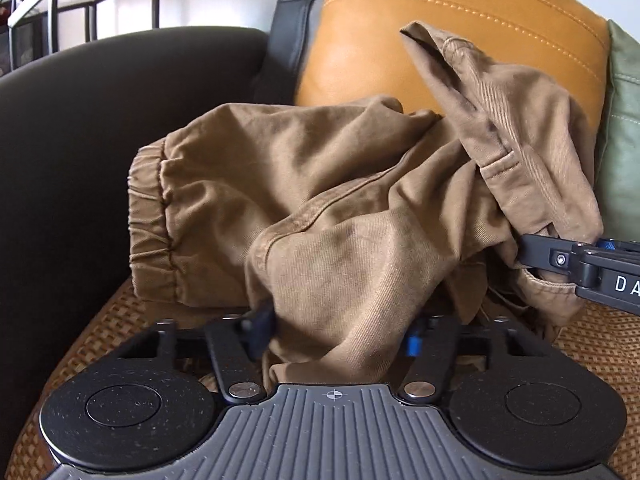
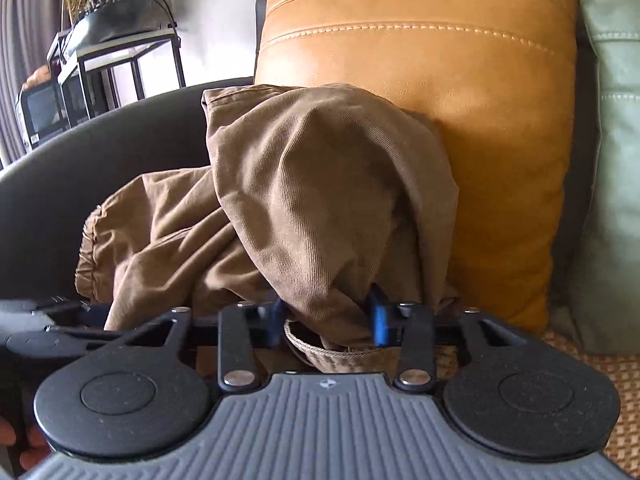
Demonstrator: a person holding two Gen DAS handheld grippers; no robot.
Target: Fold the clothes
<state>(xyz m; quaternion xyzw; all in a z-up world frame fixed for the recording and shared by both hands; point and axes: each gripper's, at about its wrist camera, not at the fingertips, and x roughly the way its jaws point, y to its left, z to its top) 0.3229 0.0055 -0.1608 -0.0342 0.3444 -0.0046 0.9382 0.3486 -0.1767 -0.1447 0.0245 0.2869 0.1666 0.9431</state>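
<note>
Lying crumpled on the woven seat mat (image 1: 120,316) of a dark sofa (image 1: 60,140), leaning against the tan leather cushion (image 2: 460,100): brown trousers (image 1: 320,200). Left tongs (image 1: 336,336) pinching a fold of that cloth, jaws narrowed. Right tongs (image 2: 328,320) clamping the waistband end, bunching fabric upward between blue pads.

Tan trousers (image 1: 328,208) here, soft twill, heaped in a crumpled mound on the woven seat, far from folded. One leg runs out to my left and ends in a gathered elastic cuff. The waistband with a belt loop rears up on the right, leaning against the orange cushion behind. A bunched fold bulges toward me, seams twisting across it, fabric creased throughout.
</note>
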